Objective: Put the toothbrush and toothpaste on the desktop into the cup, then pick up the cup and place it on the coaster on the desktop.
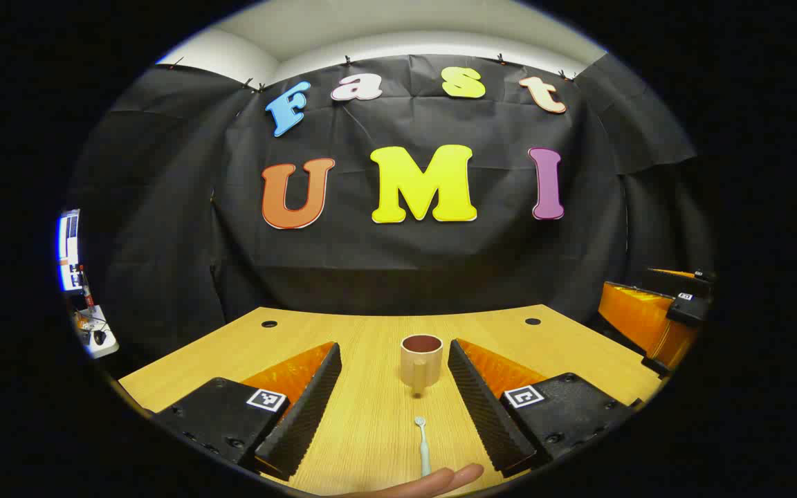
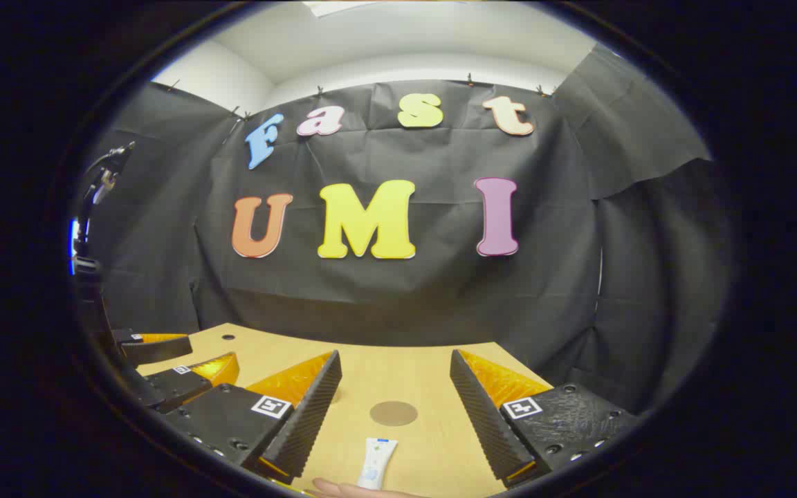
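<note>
In the left gripper view a tan cup [image 1: 420, 360] with a dark inside stands upright on the wooden desktop [image 1: 578, 353], handle toward me. A pale toothbrush [image 1: 423, 443] lies in front of it, head toward the cup. My left gripper [image 1: 393, 349] is open, its fingers flanking the cup and brush without touching them. In the right gripper view a round brown coaster [image 2: 394, 413] lies flat, with a white toothpaste tube [image 2: 378, 463] just in front of it. My right gripper [image 2: 396, 356] is open above them, holding nothing.
A person's hand [image 1: 433, 481] lies at the table's near edge by the brush handle, and fingertips [image 2: 343, 490] show by the tube. The right gripper [image 1: 654, 318] sits at the far right, the left gripper [image 2: 177, 377] at the left. Two cable holes [image 1: 269, 324] [image 1: 533, 321] mark the back edge.
</note>
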Tool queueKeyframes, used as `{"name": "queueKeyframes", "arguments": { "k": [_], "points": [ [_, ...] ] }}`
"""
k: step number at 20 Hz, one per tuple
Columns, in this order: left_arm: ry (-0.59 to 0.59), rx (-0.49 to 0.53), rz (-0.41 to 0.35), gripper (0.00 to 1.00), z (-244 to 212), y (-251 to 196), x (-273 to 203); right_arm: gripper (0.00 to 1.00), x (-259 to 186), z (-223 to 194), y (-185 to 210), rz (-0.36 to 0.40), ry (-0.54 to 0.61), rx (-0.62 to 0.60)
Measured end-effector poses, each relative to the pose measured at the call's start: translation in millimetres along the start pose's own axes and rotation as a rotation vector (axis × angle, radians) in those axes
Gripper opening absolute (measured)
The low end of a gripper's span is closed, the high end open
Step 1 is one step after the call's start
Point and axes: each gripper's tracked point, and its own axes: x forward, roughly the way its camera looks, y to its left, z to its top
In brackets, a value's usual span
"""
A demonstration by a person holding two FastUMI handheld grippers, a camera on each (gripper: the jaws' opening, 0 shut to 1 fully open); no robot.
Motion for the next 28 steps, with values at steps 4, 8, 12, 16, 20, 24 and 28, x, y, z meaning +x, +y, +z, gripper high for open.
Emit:
{"name": "queueKeyframes", "arguments": {
  "k": [4, 8, 12, 16, 20, 24, 28],
  "points": [
    [0.018, -0.002, -0.037, 0.98, -3.2, -14.8, -0.9, 0.96, 0.7, -2.6, -16.0, -0.029, -0.006, 0.019],
    [0.021, 0.027, -0.04, 0.98, -5.7, -20.0, -3.7, 0.96, 0.5, -5.7, -21.0, -0.036, -0.006, 0.027],
    [0.024, 0.033, -0.06, 0.98, -8.2, -26.4, -4.0, 0.96, 0.6, -6.3, -24.9, -0.042, -0.006, 0.025],
    [0.043, 0.031, -0.063, 0.98, -13.1, -26.9, -3.0, 0.96, -0.5, -9.6, -24.2, -0.038, 0.002, 0.021],
    [0.072, 0.017, -0.06, 0.98, -22.4, -25.7, 1.8, 0.96, -0.2, -11.1, -28.4, -0.053, -0.001, 0.002],
    [0.139, 0.0, -0.051, 0.99, -40.1, -23.3, 12.0, 0.95, -1.5, -15.2, -34.2, -0.052, 0.005, 0.01],
    [0.22, 0.018, -0.034, 0.98, -69.5, -20.2, 23.5, 0.95, 1.6, -26.9, -40.7, -0.044, 0.026, 0.022]
  ]
}}
